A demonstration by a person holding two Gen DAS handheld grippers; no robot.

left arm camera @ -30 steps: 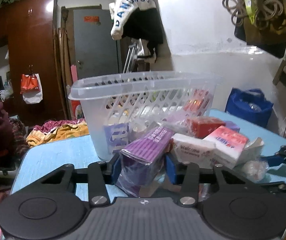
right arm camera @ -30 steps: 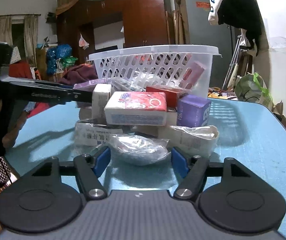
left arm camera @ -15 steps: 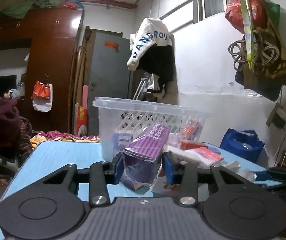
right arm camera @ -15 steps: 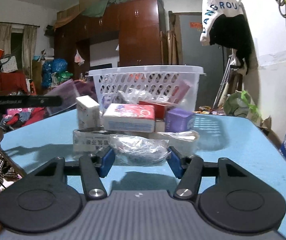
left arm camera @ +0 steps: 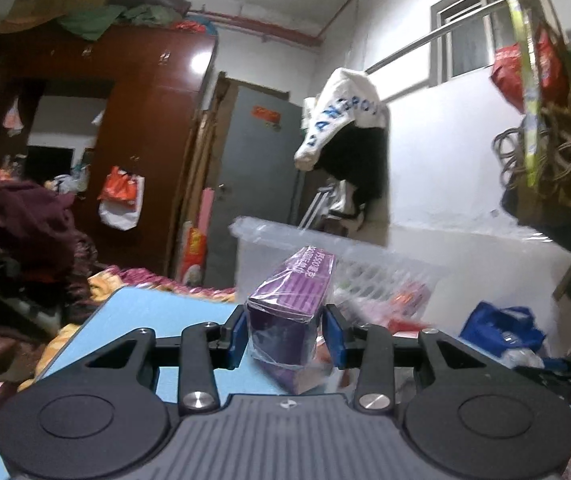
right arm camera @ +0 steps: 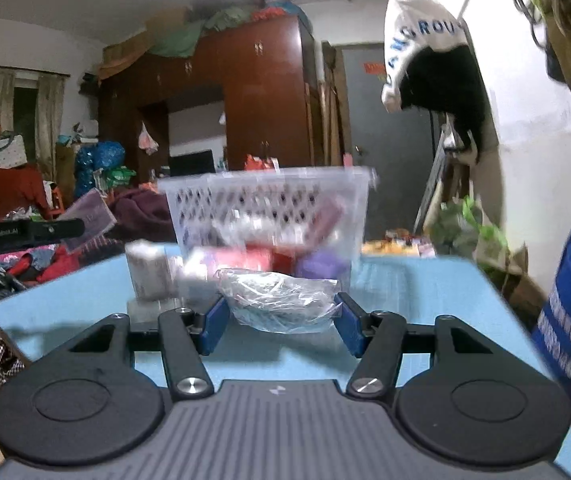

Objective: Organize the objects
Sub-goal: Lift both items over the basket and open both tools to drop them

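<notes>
Purple, film-wrapped cardboard box [left arm camera: 291, 312] is clamped between the blue pads of the left gripper [left arm camera: 287, 330], lifted above the light-blue table [left arm camera: 141, 312] before the white latticed plastic basket [left arm camera: 369, 264]. A crumpled clear plastic bag [right arm camera: 281, 300] is pinched, off the tabletop, by the half-closed right gripper [right arm camera: 281, 322].

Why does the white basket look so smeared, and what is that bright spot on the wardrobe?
Right wrist view: the basket and boxes are smeared by motion blur, though the gripper stays sharp. Left wrist view: a lamp's glare glints off the glossy wardrobe; straight walls bow from the fisheye lens.
</notes>
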